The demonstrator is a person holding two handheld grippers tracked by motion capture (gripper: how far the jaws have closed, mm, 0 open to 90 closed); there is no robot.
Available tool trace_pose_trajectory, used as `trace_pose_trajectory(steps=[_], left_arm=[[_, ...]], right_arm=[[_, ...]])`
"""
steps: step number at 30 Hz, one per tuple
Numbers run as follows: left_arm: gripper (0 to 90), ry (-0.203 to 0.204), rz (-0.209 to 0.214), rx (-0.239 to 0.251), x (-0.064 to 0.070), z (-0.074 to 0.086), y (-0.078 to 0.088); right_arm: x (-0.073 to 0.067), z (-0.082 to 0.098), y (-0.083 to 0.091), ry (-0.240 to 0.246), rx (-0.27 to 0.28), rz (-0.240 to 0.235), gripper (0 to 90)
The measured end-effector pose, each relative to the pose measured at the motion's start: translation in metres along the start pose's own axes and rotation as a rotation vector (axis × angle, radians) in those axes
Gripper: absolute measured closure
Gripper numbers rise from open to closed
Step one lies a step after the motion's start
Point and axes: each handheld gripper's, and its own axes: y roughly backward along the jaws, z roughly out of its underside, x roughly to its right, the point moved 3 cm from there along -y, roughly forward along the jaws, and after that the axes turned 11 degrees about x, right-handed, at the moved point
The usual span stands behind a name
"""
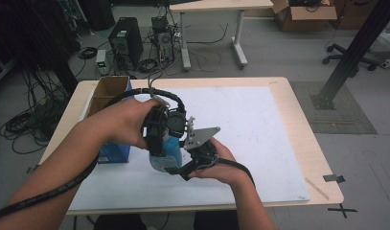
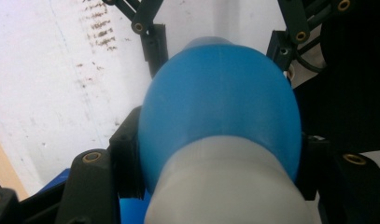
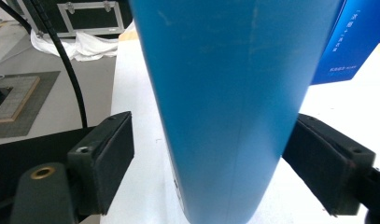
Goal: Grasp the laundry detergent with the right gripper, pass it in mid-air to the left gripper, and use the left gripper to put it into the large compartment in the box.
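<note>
Blue bottle (image 1: 165, 152) stands upright between our grippers: left gripper (image 1: 159, 143) clamps its top, right gripper (image 3: 211, 163) is open around its body.

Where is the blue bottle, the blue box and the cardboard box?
blue bottle (image 3: 225, 102): right gripper view, on its smooth side.
blue box (image 3: 353, 42): right gripper view, on its printed face.
cardboard box (image 1: 108, 87): high view, on its open brown inside.
</note>
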Motion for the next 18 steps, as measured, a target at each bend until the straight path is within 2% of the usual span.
trace_pose_trajectory(steps=[6,12,16,17,18], left_arm=[[38.0,0.0,0.007,0.001,0.0,-0.004,0.0],[38.0,-0.007,0.007,0.002,-0.001,-0.006,0.001],[38.0,0.005,0.009,0.012,-0.002,-0.007,0.004],[37.9,0.009,0.009,0.014,-0.002,-0.006,0.005],[37.9,0.018,0.01,0.012,-0.003,-0.006,0.007]], right_arm=[[0.0,0.002,0.0,-0.027,0.024,0.009,2.8],[0.0,0.001,0.009,-0.045,0.045,0.015,0.0],[0.002,0.003,0.022,-0.051,0.045,0.032,0.1],[0.004,0.005,0.03,-0.055,0.043,0.043,0.1],[0.004,0.005,0.03,-0.055,0.043,0.043,0.1]])
